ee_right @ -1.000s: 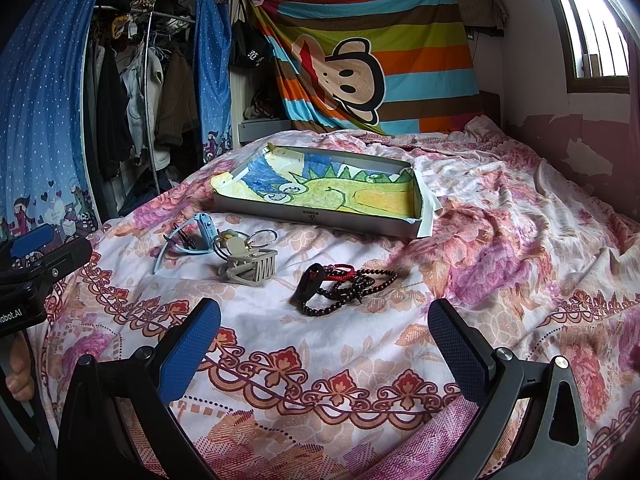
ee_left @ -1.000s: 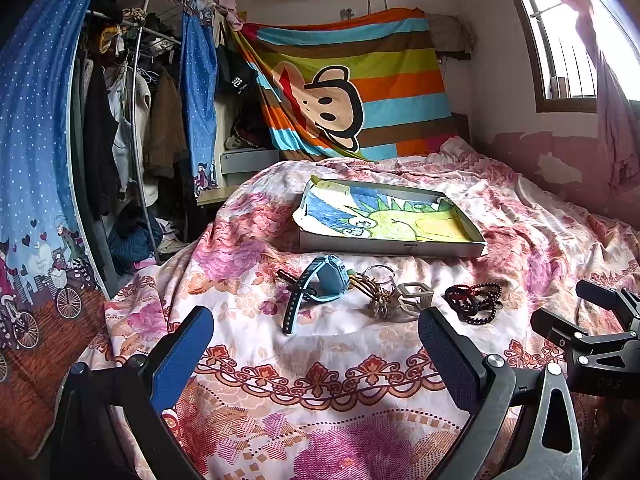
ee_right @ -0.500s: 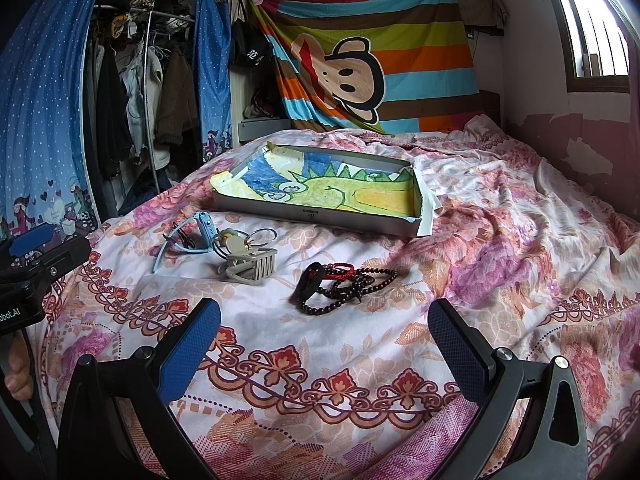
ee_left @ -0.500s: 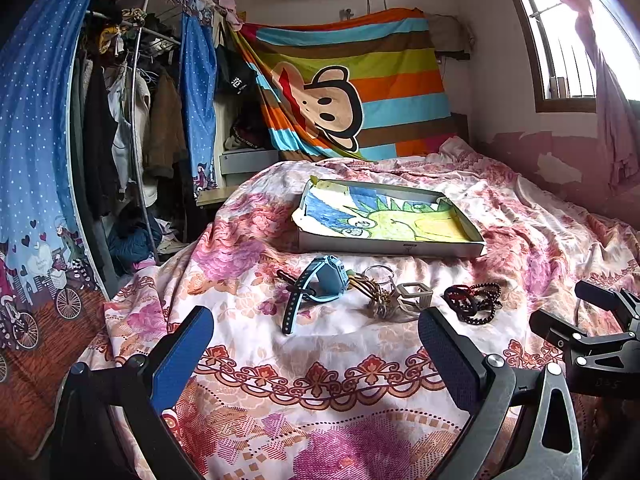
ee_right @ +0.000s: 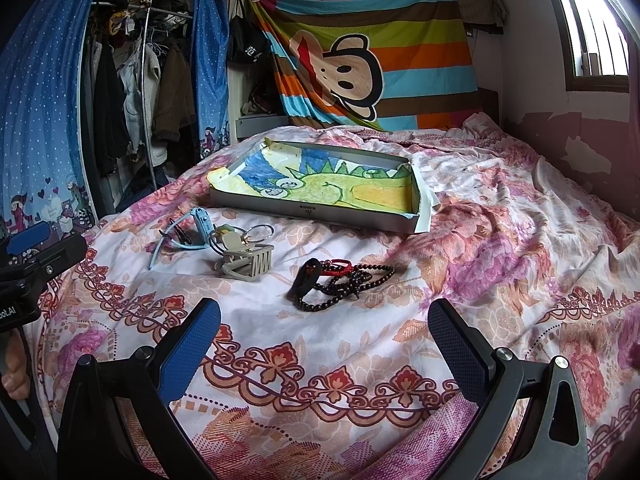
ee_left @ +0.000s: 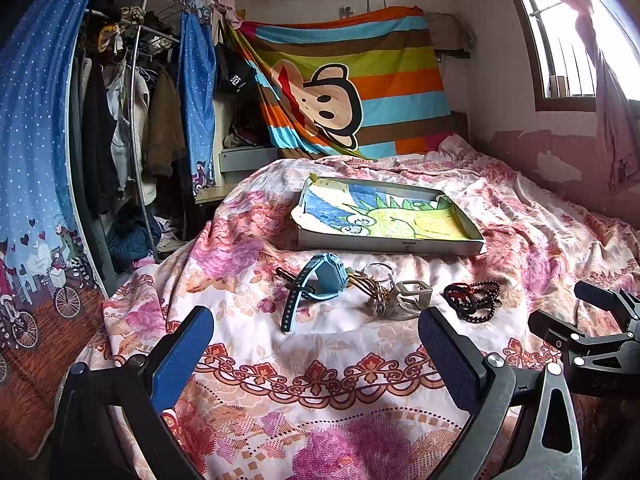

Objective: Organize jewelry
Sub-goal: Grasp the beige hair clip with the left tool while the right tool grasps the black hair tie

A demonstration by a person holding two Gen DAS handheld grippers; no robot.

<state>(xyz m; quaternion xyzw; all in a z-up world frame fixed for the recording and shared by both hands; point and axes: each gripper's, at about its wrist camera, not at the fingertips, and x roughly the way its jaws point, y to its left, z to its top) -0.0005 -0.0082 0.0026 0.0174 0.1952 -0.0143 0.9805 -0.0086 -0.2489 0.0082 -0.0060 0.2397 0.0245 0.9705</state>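
On the floral bedspread lie a blue watch (ee_left: 320, 282) (ee_right: 198, 228), a bunch of rings and a beige square bangle (ee_left: 404, 294) (ee_right: 248, 260), and dark bead bracelets with a red cord (ee_left: 474, 300) (ee_right: 340, 280). Behind them sits a shallow grey tray (ee_left: 384, 245) (ee_right: 320, 212) lined with a crayon drawing. My left gripper (ee_left: 316, 352) is open and empty, short of the watch. My right gripper (ee_right: 324, 344) is open and empty, short of the beads; it also shows at the right of the left wrist view (ee_left: 592, 336).
A clothes rack with hanging garments (ee_left: 120, 120) and a blue curtain (ee_left: 32, 140) stand left of the bed. A striped monkey blanket (ee_left: 344, 80) hangs at the headboard. A window (ee_left: 576, 40) is on the right wall.
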